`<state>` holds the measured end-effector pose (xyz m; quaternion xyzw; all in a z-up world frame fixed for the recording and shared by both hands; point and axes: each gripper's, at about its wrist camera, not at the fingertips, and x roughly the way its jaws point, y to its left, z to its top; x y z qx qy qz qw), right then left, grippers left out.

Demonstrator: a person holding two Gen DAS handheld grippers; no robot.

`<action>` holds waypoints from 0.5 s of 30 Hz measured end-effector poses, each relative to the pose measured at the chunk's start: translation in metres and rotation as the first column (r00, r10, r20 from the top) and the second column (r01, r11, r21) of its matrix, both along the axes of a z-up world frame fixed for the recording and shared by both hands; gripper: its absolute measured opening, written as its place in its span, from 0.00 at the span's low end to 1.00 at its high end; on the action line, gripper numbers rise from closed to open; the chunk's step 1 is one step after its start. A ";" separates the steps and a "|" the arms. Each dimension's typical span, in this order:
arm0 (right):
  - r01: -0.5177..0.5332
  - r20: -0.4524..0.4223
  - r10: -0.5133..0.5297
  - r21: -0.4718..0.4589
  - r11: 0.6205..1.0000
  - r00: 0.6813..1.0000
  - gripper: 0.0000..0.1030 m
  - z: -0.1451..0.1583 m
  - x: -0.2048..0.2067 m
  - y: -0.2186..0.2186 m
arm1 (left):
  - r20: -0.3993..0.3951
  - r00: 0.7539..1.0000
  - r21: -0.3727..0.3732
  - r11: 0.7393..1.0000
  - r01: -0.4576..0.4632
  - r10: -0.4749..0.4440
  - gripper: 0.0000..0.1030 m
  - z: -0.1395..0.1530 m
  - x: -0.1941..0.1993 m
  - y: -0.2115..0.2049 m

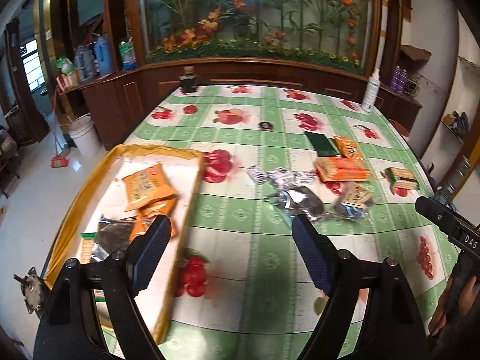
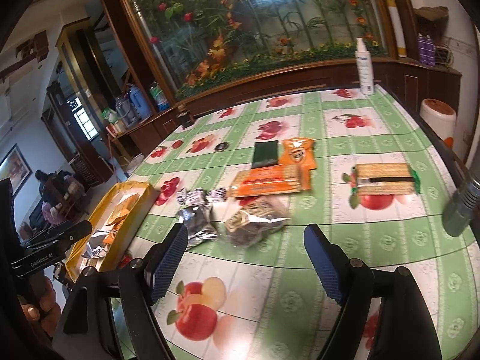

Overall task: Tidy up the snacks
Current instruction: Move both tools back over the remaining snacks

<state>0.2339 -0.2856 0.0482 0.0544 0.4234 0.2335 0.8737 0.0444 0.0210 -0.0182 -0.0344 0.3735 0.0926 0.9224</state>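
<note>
A yellow-rimmed tray [image 1: 90, 177] sits at the table's left edge and holds orange snack packets [image 1: 147, 186] and a dark packet [image 1: 112, 237]. My left gripper [image 1: 232, 240] is open and empty, above the tray's right rim. Loose snacks lie to the right: silver packets [image 1: 303, 201], an orange cracker pack [image 1: 342, 169], a green cracker pack [image 1: 402, 180]. My right gripper [image 2: 246, 249] is open and empty, just in front of a silver packet [image 2: 196, 222] and a clear packet [image 2: 255, 222]. The tray [image 2: 138, 207] shows at the left there.
The table has a green fruit-print cloth [image 1: 255, 270]. A white spray bottle [image 2: 364, 66] stands at the back right, a dark jar [image 1: 187, 81] at the back left, a small black disc [image 1: 265, 126] mid-table. A wooden cabinet with flowers lies behind.
</note>
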 end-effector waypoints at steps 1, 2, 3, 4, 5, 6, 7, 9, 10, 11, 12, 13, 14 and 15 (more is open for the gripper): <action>0.008 0.001 -0.008 0.000 1.000 1.000 0.79 0.000 -0.001 -0.005 | -0.002 1.000 0.003 1.000 0.010 -0.010 0.81 0.000 0.002 -0.006; 0.015 0.001 -0.015 0.000 1.000 1.000 0.79 0.000 -0.001 -0.009 | -0.003 1.000 0.005 1.000 0.021 -0.021 0.81 0.000 0.004 -0.011; 0.022 0.002 -0.022 -0.002 1.000 1.000 0.79 0.001 0.000 -0.013 | -0.004 1.000 0.007 1.000 0.028 -0.028 0.81 0.000 0.006 -0.015; 0.027 0.004 -0.027 -0.003 1.000 1.000 0.79 0.001 -0.001 -0.017 | -0.009 0.999 0.008 0.999 0.034 -0.034 0.81 -0.001 0.008 -0.020; 0.032 0.003 -0.032 -0.004 0.999 0.999 0.80 0.000 -0.001 -0.020 | -0.016 0.999 0.006 0.999 0.039 -0.039 0.81 -0.002 0.011 -0.023; 0.038 0.001 -0.038 -0.004 0.999 0.999 0.80 0.000 -0.001 -0.023 | -0.020 0.999 0.002 0.999 0.044 -0.044 0.81 -0.004 0.013 -0.026; 0.043 -0.001 -0.043 -0.003 0.999 0.999 0.80 -0.001 0.000 -0.027 | -0.025 0.999 -0.002 0.999 0.047 -0.047 0.81 -0.005 0.016 -0.029; 0.052 -0.005 -0.052 -0.002 0.999 0.999 0.80 -0.003 0.000 -0.032 | -0.037 0.998 -0.007 0.999 0.049 -0.049 0.81 -0.009 0.020 -0.032; 0.057 -0.006 -0.057 -0.002 0.998 0.998 0.80 -0.003 0.000 -0.035 | -0.045 0.998 -0.010 0.999 0.049 -0.049 0.81 -0.012 0.023 -0.033; 0.061 -0.008 -0.061 -0.001 0.998 0.998 0.80 -0.004 0.001 -0.037 | -0.053 0.997 -0.017 0.999 0.049 -0.050 0.81 -0.014 0.025 -0.033; 0.064 -0.010 -0.064 0.001 0.998 0.998 0.80 -0.004 0.000 -0.038 | -0.064 0.997 -0.025 0.999 0.048 -0.049 0.81 -0.016 0.027 -0.033; 0.066 -0.012 -0.066 0.003 0.998 0.998 0.80 -0.005 0.000 -0.040 | -0.072 0.996 -0.034 0.998 0.046 -0.048 0.81 -0.018 0.029 -0.033; 0.068 -0.013 -0.068 0.005 0.998 0.998 0.80 -0.006 0.001 -0.042 | -0.079 0.996 -0.045 0.998 0.044 -0.047 0.81 -0.021 0.031 -0.033; 0.069 -0.015 -0.069 0.006 0.998 0.997 0.80 -0.007 0.002 -0.043 | -0.083 0.995 -0.054 0.998 0.043 -0.047 0.81 -0.022 0.034 -0.033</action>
